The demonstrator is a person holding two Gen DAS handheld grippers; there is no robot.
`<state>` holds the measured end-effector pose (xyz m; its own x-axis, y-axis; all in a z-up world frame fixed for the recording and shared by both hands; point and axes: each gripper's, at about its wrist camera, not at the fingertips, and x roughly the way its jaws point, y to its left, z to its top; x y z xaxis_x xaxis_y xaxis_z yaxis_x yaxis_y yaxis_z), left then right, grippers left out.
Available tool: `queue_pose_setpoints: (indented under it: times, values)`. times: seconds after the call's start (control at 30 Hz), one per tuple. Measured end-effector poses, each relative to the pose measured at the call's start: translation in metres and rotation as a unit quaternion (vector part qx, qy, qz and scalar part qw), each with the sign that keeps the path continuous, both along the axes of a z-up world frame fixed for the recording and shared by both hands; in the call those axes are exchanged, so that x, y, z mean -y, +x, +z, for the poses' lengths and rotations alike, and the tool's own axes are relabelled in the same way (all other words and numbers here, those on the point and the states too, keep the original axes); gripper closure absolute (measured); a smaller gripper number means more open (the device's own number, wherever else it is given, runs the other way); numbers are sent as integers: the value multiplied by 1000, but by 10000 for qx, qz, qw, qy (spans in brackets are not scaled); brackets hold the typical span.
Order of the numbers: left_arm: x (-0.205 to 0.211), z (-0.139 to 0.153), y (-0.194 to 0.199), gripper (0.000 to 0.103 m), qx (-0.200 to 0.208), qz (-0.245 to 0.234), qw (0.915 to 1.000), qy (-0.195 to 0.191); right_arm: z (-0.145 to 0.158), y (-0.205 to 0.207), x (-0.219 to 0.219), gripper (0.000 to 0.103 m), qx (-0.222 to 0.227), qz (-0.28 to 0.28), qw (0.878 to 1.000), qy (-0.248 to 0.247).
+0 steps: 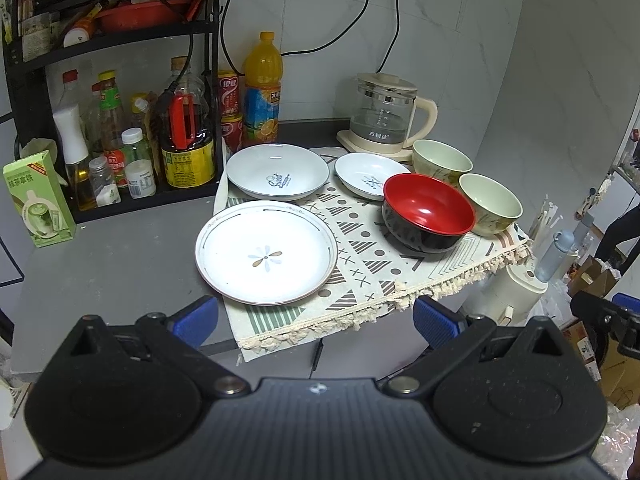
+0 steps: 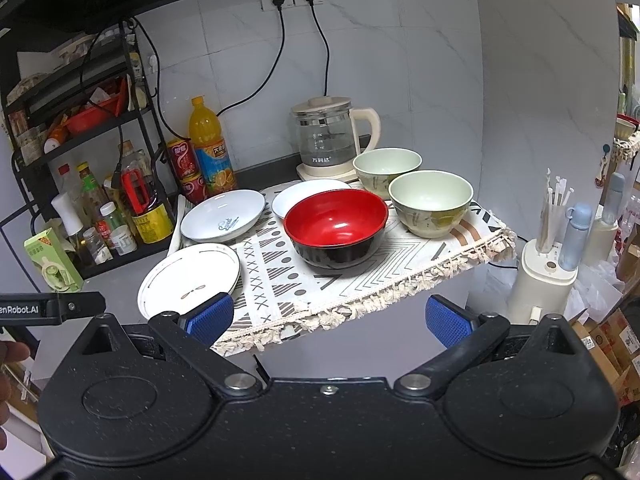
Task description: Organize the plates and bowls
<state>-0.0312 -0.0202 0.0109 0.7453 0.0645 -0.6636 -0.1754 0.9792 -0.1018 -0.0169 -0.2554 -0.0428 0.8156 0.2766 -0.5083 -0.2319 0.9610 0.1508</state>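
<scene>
A patterned mat (image 1: 360, 264) (image 2: 360, 268) holds the dishes. Nearest lies a flower plate (image 1: 266, 252) (image 2: 188, 276). Behind it sits a deep white plate with blue script (image 1: 278, 176) (image 2: 223, 216), and to its right a small white plate (image 1: 370, 176) (image 2: 300, 196), partly hidden by a red-and-black bowl (image 1: 428, 210) (image 2: 336, 228). Two pale green bowls stand at the right, one near (image 1: 490, 204) (image 2: 430, 202) and one far (image 1: 442, 158) (image 2: 387, 166). My left gripper (image 1: 316, 322) is open, short of the mat's front edge. My right gripper (image 2: 328, 318) is open too, holding nothing.
A black rack (image 1: 120, 120) (image 2: 80, 160) of sauce bottles stands left. An orange juice bottle (image 1: 262, 88) (image 2: 210, 152) and a glass kettle (image 1: 386, 114) (image 2: 332, 140) line the wall. A green carton (image 1: 38, 200) sits on the grey counter (image 1: 112, 264). A chopstick holder (image 2: 548, 272) stands beyond the right edge.
</scene>
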Motion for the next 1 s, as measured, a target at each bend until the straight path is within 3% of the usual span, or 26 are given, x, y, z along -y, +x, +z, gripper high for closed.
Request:
queue_pose_setpoints:
  times: [0.5, 1.0]
  values:
    - [8, 2, 17, 0, -2, -40, 10000, 4, 0, 15, 6, 0, -90, -7, 9999, 59]
    - [22, -10, 78, 0, -75, -63, 9996, -264, -5, 69, 23, 0, -293, -126, 9995, 34]
